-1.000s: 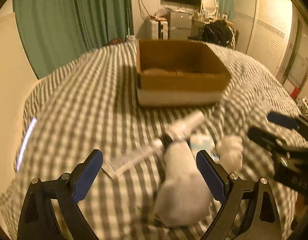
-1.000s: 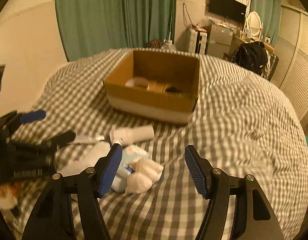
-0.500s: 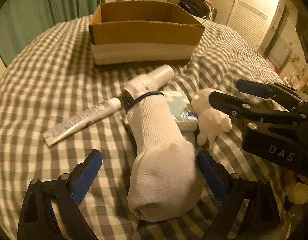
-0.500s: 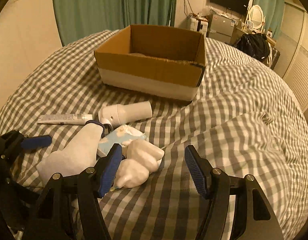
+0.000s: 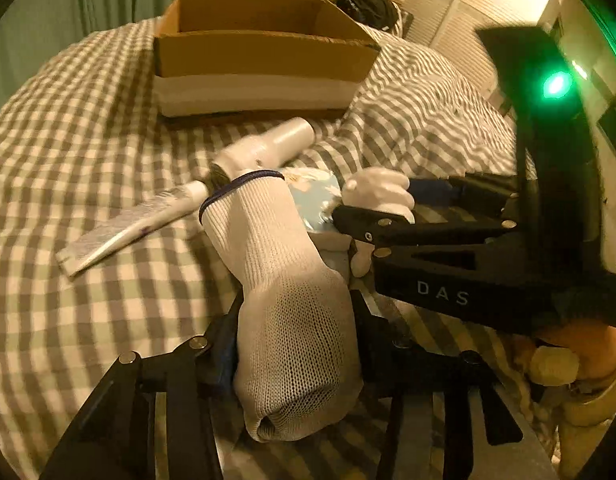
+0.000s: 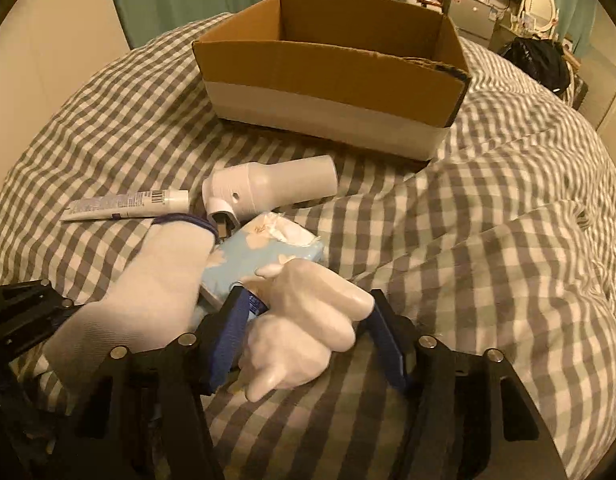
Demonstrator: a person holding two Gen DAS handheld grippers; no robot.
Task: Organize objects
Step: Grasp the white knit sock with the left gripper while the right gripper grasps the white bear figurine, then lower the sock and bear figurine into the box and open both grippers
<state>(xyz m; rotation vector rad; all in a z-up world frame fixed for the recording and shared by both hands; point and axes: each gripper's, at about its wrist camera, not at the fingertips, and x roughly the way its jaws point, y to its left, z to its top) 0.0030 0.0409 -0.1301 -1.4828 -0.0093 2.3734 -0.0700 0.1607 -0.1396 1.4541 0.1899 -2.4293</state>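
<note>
Left claw (image 5: pixel 292 344), jaws just closed, grasps white sock (image 5: pixel 284 300). Right claw (image 6: pixel 308 340), closing, straddles white figurine (image 6: pixel 308 328); contact indeterminate. Right view alone shows barcode on tube (image 6: pixel 124 205).

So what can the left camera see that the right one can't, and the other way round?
Only the left camera shows the green light on the right tool and the closet doors. Only the right camera shows the barcode on the tube, the torn top of the tissue pack and the mirror. Both show the box, the white bottle, the sock between the left tongs, and the white figure between the right tongs.
</note>
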